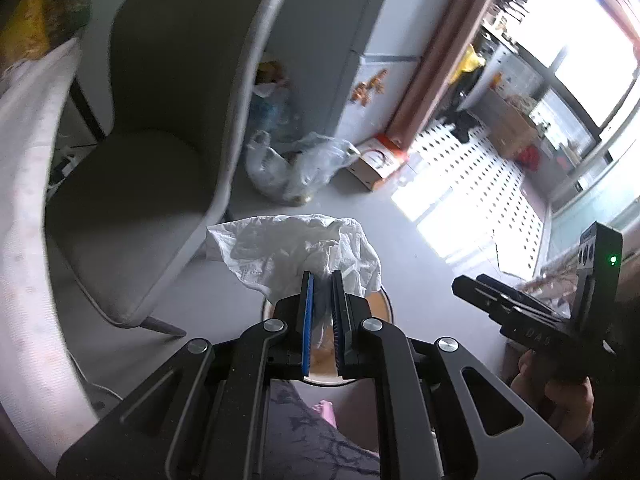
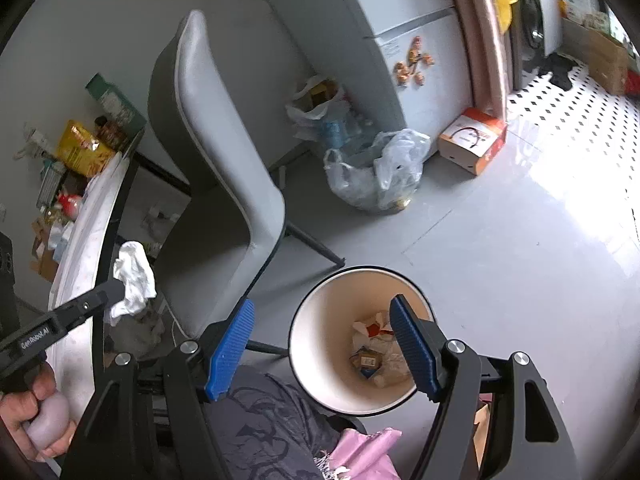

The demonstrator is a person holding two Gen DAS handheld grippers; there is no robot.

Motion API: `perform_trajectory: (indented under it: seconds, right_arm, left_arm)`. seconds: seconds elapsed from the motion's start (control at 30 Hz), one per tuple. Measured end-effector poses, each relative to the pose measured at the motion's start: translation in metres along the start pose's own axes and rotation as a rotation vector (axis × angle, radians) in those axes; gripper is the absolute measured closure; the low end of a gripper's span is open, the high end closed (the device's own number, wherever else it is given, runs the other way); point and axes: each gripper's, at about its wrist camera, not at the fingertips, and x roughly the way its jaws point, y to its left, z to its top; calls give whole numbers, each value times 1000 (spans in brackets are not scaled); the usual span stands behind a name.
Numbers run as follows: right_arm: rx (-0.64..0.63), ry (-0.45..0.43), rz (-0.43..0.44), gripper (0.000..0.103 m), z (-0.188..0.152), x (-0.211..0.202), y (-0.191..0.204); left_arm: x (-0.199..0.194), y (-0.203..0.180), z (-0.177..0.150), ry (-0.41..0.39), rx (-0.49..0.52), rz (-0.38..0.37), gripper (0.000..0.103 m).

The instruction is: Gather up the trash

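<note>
left gripper (image 1: 322, 280): jaws closed on a crumpled white tissue (image 1: 296, 252), held in the lower middle of the left wrist view; in the right wrist view it enters from the lower left with the tissue at its tip.
right gripper (image 2: 320, 340): jaws wide apart, nothing between the blue pads (image 2: 230, 344), low in its own frame.
trash bin (image 2: 316, 384): round, cream inside, bottom centre, paper scraps and wrappers in it; the right pad overlaps its opening.
chair (image 2: 224, 128): grey, left of centre.
plastic bags (image 2: 380, 168): clear, on the floor near the fridge (image 2: 424, 72), upper middle.
cardboard box (image 2: 472, 140): right of the bags.
table edge (image 2: 80, 264): white, left side.
</note>
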Motion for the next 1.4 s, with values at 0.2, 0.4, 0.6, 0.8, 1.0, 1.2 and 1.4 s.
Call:
perform_trajectory:
  seconds: [0.2,0.4,0.6,0.8,1.0,1.2,1.4]
  right_arm:
    - [40,-34,-29,33,3,-15,-22]
    - [54,-36,-39,33,1,-17,-27]
    - [32,-30,-23,33,2,-15,-11]
    - [-43,-43,8,27,5,-22,27]
    - [-108,-88,23,9,8,-40,64]
    - [-130,-101,11,8,9,-57,93]
    - [-181,-154,30,8,9,-86,128]
  left_arm:
    - [19,-23,3,48,34,-84,80]
    - [16,-25,2,25,28,-77,33]
    - [-4,-3,-1,-11,-14,-61,22]
    - [-42,20,-9,-83,-59,-40,14]
    - [-86,41,-17,-184,-101,2,8]
    - [-135,65,-28,-289,-165,79,6]
    - [-181,82,-38,-388,-191,130,6]
